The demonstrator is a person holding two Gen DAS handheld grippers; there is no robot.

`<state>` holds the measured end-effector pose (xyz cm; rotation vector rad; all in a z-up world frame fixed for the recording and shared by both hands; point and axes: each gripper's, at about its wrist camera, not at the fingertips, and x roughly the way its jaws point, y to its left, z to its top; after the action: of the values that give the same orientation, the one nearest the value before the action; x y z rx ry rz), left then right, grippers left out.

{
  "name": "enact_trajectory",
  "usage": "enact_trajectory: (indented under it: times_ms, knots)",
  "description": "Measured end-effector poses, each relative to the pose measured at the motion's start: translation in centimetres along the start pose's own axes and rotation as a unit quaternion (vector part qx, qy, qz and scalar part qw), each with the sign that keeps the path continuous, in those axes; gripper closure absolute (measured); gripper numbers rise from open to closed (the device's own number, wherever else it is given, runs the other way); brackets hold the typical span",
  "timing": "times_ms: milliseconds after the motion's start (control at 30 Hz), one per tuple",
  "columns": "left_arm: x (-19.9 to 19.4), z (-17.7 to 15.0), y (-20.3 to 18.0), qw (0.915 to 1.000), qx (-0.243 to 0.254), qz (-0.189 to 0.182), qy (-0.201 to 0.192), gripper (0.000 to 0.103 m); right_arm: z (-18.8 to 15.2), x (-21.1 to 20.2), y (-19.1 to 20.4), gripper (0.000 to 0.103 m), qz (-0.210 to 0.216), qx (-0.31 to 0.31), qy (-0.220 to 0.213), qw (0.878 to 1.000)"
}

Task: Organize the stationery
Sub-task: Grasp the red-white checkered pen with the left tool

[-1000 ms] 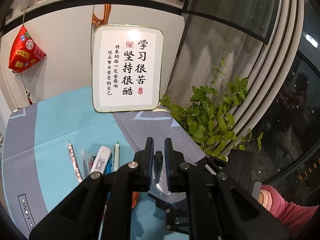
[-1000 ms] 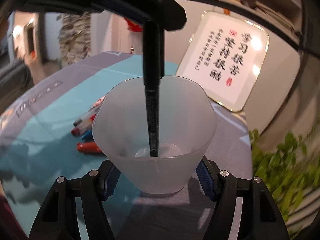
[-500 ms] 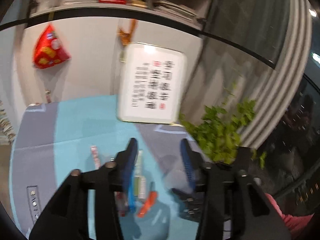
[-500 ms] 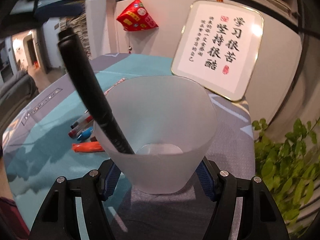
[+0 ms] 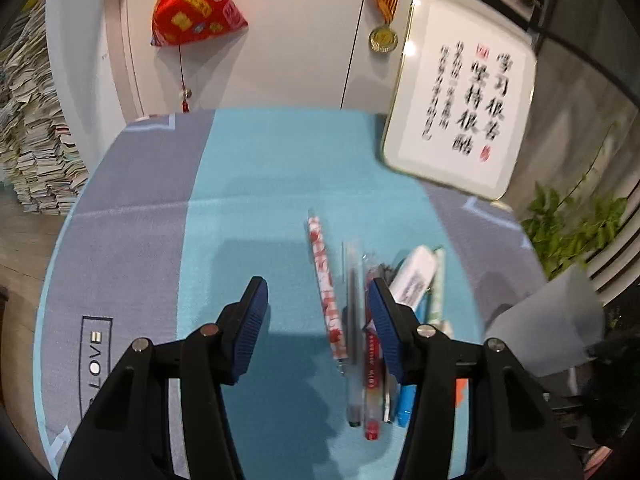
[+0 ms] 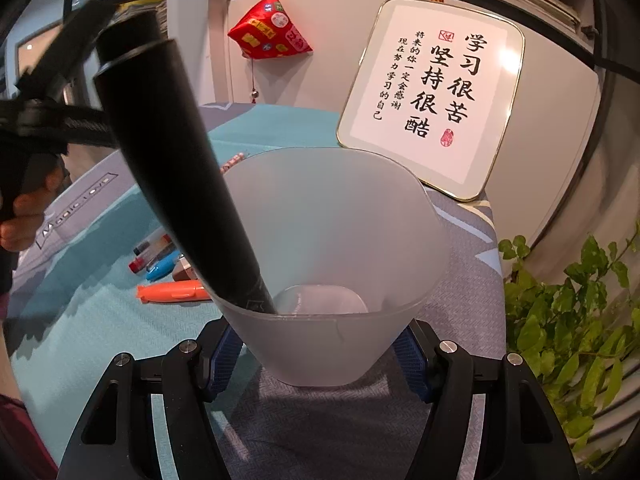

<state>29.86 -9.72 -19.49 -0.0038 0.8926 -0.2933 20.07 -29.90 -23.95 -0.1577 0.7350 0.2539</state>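
Stationery lies in a loose row on the teal-and-grey cloth of the worktop (image 5: 256, 184), and one black marker pen (image 6: 176, 168) leans inside the frosted translucent plastic cup (image 6: 340, 240), its tip at the cup's base and its cap end jutting out past the left rim. Our right gripper (image 6: 320, 348) is clamped on that cup, a blue pad pressed to each side near its base. Our left gripper (image 5: 316, 320) hovers over the cloth with its jaws apart; they have just been opening, and they grip nothing. Beyond its fingertips, seen between them, lie a red-and-white patterned pen (image 5: 326, 288) and a clear-barrelled pen with a dark core (image 5: 354, 320). A red-capped clear pen (image 5: 372, 384) sits just beside the right finger, then a blue pen (image 5: 404, 404), a white correction tape (image 5: 414, 276) and a pale green pen (image 5: 437, 288). From the right wrist view an orange marker (image 6: 172, 292) lies nearest the cup. A white gold-rimmed calligraphy board (image 6: 432, 96) stands at the worktop's far edge, a red fabric pouch (image 6: 270, 34) hangs on the wall, and a leafy green plant (image 6: 568, 320) grows to the right.
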Motion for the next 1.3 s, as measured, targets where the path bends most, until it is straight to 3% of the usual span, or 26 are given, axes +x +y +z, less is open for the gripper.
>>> enact_trajectory:
  times_ms: [200, 367, 533, 600, 667, 767, 933, 1300]
  knots:
    - [1.4, -0.9, 0.5, 0.9998, 0.0, -0.008, 0.02, 0.055, 0.1, 0.0, -0.1, 0.034, 0.004, 0.004, 0.001, 1.0]
    - [2.4, 1.6, 0.2, 0.9999, -0.01, 0.004, 0.005, 0.055, 0.1, 0.0, -0.1, 0.034, 0.001, 0.001, 0.001, 1.0]
    - [6.1, 4.2, 0.0, 0.9988, -0.019, 0.038, 0.026, 0.056, 0.1, 0.0, 0.0, 0.034, 0.001, 0.001, 0.001, 1.0]
    - [7.4, 4.3, 0.4, 0.9977, -0.026, 0.046, 0.041, 0.063, 0.1, 0.0, -0.1, 0.034, 0.001, 0.001, 0.001, 1.0]
    - [8.5, 4.0, 0.9, 0.9964, -0.039, 0.043, 0.062, 0.083, 0.1, 0.0, -0.1, 0.034, 0.002, 0.002, 0.001, 1.0]
    - [8.0, 4.1, 0.9, 0.9972, -0.031, 0.047, 0.049, 0.092, 0.0, 0.0, -0.1, 0.034, 0.004, 0.004, 0.002, 1.0]
    - [4.8, 4.3, 1.6, 0.9979, -0.054, 0.03, 0.018, 0.092, 0.0, 0.1, -0.1, 0.034, 0.004, 0.004, 0.002, 1.0]
    - [-8.4, 3.5, -1.3, 0.9939, -0.006, -0.028, -0.106, 0.092, 0.0, 0.1, -0.1, 0.034, 0.004, 0.004, 0.001, 1.0]
